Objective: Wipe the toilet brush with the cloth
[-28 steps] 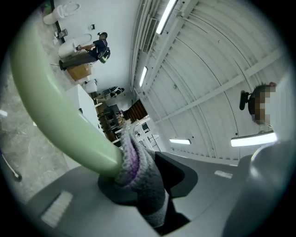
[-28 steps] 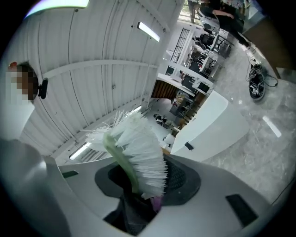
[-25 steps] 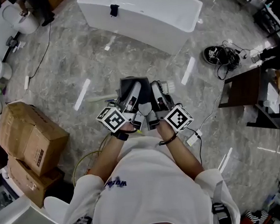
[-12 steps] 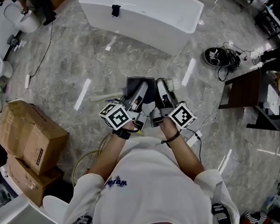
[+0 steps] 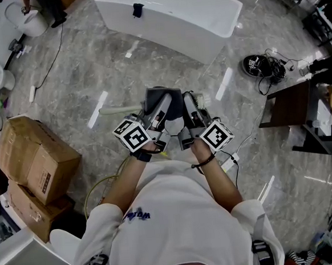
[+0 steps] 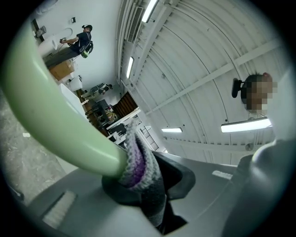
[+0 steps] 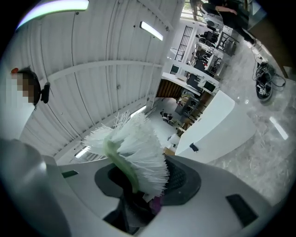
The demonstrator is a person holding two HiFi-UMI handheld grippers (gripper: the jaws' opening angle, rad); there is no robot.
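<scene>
The brush (image 7: 136, 148) is held in the air before the person's chest, between both grippers; the right gripper (image 7: 138, 196) is closed on its head end, where stiff white bristles (image 7: 145, 136) fan out from a pale green spine; the left gripper (image 6: 145, 190) is closed on the cloth (image 6: 138, 162), a knitted one in white, purple and grey, folded round the smooth, round green handle (image 6: 51, 120); only the head view shows the handle end sticking out to the left above the grey marbled floor (image 5: 64, 80), with a white tub (image 5: 174, 14) beyond.
</scene>
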